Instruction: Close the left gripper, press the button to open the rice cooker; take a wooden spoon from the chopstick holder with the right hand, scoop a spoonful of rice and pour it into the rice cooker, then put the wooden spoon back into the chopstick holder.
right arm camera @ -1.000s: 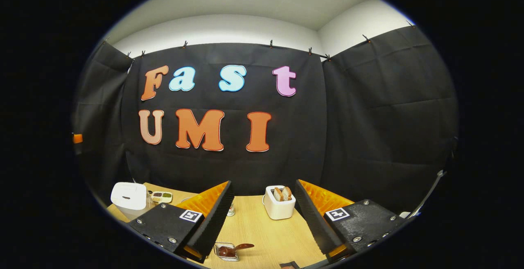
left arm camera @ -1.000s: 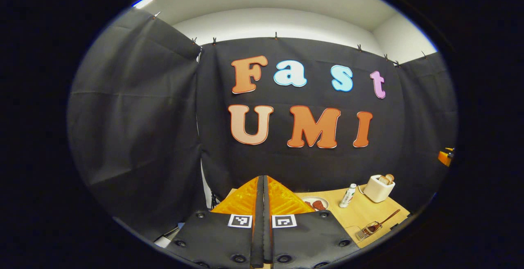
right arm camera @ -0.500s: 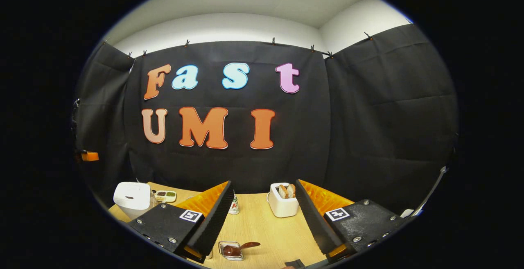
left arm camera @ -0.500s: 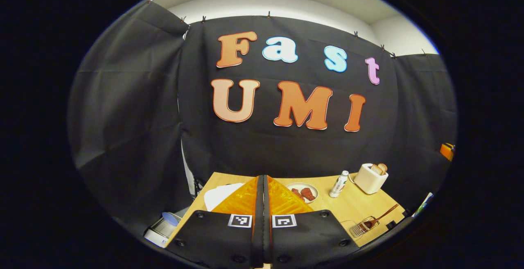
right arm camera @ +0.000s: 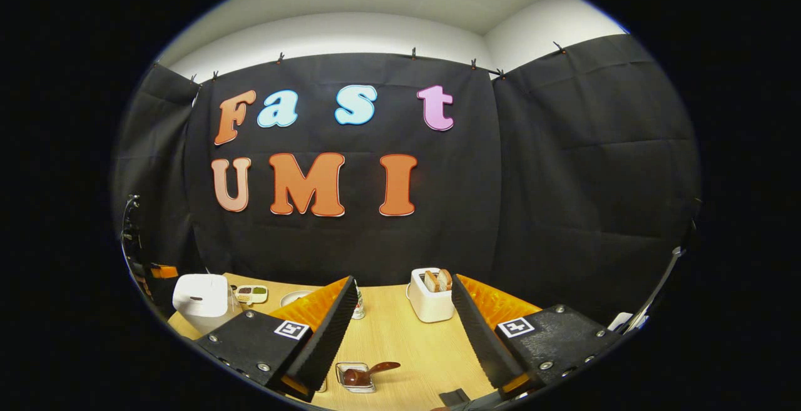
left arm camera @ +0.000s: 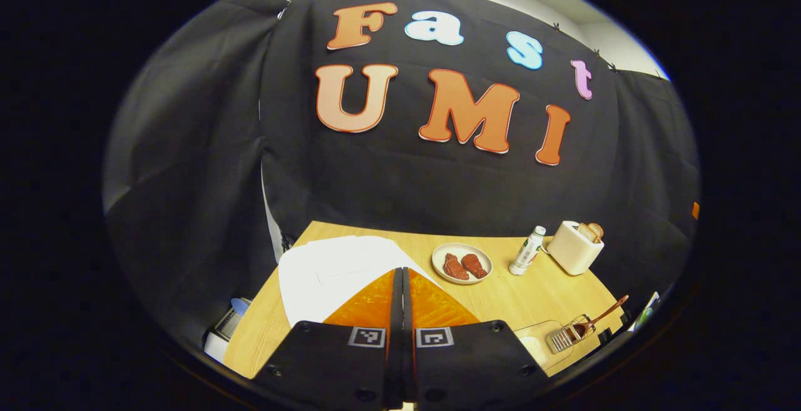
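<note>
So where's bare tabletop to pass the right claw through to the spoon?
Bare wood runs from the toaster down to the holder with the wooden spoon. The open right claw frames that lane. It is more crowded left, around the rice cooker, small tray, plate and bottle.

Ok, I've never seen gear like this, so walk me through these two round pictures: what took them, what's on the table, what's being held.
A person holds a two-finger claw in each hand, and each claw carries a camera looking along its fingers. In the left gripper view, the left claw is shut, its orange fingers pressed together and empty, above the white box-shaped rice cooker. In the right gripper view, the right claw is open and empty. On the light wooden table stand a white toaster with bread slices, a small wire holder with a brown wooden spoon and a white plate with red meat pieces. Nothing is held.
</note>
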